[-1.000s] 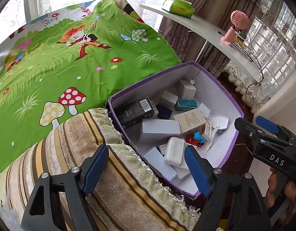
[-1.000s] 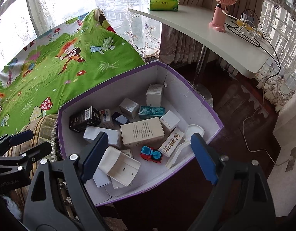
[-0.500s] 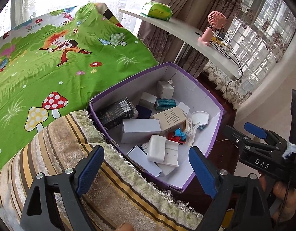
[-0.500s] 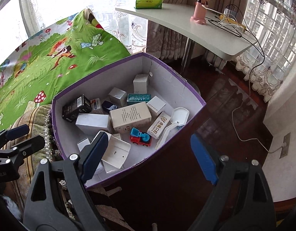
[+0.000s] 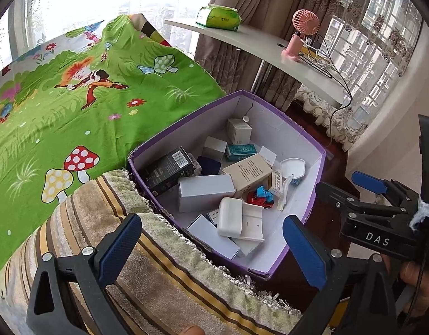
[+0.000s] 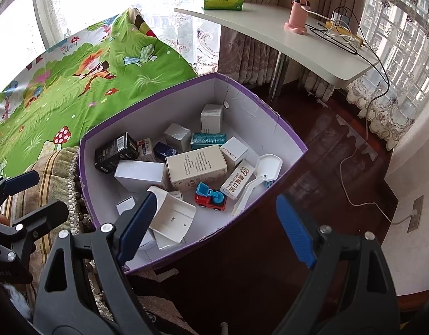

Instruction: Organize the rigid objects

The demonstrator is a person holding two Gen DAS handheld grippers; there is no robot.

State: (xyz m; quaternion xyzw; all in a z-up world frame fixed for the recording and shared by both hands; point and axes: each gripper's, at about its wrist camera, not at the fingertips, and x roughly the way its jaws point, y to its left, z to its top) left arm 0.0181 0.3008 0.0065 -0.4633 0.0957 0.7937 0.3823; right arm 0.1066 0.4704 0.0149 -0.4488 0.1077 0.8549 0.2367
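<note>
The left gripper (image 5: 211,248) is opening wider than before, empty like the wide right gripper (image 6: 214,223), ready for the box (image 5: 292,131) at 12 o'clock.

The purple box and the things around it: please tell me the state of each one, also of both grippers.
purple box: open, no lid, filled with items
toy truck: upright inside box
white scoop: leaning on box wall
black carton: tilted against box wall
pink fan: upright on desk
left gripper: jaws opening, empty
right gripper: open, empty
</note>
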